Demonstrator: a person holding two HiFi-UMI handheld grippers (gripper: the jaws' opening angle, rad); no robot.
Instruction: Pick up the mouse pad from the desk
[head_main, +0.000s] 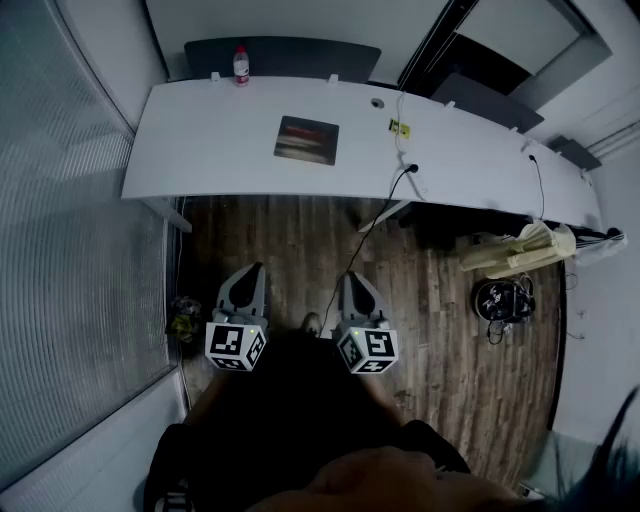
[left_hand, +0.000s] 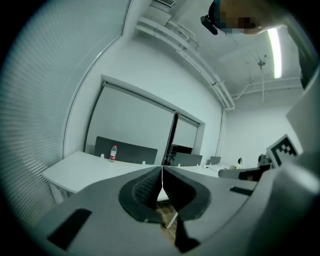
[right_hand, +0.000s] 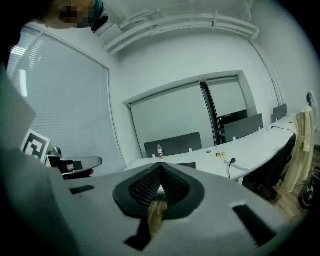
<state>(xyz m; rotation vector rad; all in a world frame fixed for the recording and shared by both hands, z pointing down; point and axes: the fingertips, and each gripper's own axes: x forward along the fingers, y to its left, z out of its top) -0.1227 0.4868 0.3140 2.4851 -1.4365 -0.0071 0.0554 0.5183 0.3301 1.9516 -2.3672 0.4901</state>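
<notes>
- No writing could be read: the bottle (head_main: 240, 66) at the tabletop's (head_main: 200, 130) far edge carried a red label too small to make out, and a yellow tag (head_main: 399, 127) near the middle bore dark marks that stayed illegible.
- The marker cubes (head_main: 236, 345) showed only black-and-white square patterns.
- Only the head view showed the mouse pad (head_main: 306, 139) whole, lying flat near the middle of the white tabletop, to the right of the bottle and well apart from both grippers.
- It was a dark rectangle with blurred reddish and pale bands across it.
- That view also gave the wooden floor (head_main: 300, 250) and a black cable (head_main: 375, 225) hanging from the tabletop's near edge.
- The right gripper view caught the pad only as a dark sliver just beyond its jaws; the left gripper view hid it.
- A ceiling light (left_hand: 273, 52) appeared in the left gripper view alone.
- The left gripper (head_main: 255, 268) had its jaws closed together on nothing, and so did the right gripper (head_main: 350, 277), both held over the floor.
</notes>
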